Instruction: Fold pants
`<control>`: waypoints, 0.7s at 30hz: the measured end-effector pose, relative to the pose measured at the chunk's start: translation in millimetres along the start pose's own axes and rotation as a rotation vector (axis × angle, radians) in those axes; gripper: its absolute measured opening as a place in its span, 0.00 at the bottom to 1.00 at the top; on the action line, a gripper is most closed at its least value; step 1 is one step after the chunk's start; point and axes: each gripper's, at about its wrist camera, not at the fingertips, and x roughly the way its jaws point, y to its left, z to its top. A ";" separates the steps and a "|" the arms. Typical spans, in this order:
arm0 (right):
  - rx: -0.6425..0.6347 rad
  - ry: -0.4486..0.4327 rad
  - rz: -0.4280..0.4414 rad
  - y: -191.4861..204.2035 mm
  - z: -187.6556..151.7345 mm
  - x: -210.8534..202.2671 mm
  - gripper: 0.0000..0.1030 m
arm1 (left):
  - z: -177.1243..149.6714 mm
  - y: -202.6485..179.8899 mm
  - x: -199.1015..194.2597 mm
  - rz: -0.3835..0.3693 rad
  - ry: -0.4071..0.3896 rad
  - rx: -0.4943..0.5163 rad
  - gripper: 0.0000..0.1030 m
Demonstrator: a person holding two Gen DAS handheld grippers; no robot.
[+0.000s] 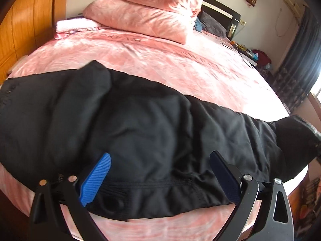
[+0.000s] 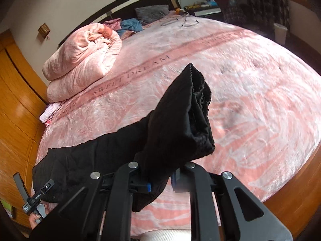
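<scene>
A bedroom with an orange wooden wardrobe [image 1: 24, 30] along one wall holds a wide bed under a pink blanket [image 1: 160, 60] printed with lettering. A folded pink quilt [image 2: 80, 60] sits toward the dark headboard [image 2: 140, 0], with a grey pillow [image 2: 151, 13] behind it. The black pants [image 1: 130, 120] stretch across the near edge of the bed, the waistband closest to the left wrist camera. The left gripper [image 1: 160, 163] stands with its jaws wide apart, blue pads either side of the waist fabric and not pressing on it. The right gripper [image 2: 161, 182] has its jaws closed on the leg end of the pants, and the cuff [image 2: 198, 108] rises raised above the blanket.
</scene>
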 end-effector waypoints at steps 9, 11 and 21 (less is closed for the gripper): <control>-0.306 -0.033 0.092 124.9 -5.9 -1.9 0.13 | 10.2 33.4 -20.4 0.015 -0.028 -0.055 0.96; -0.364 -0.018 0.124 150.2 -13.9 3.6 0.13 | 12.7 42.1 -22.8 0.020 -0.027 -0.074 0.96; -0.572 0.111 0.300 261.3 -75.4 49.9 0.13 | 20.7 83.8 -40.6 0.057 -0.060 -0.178 0.96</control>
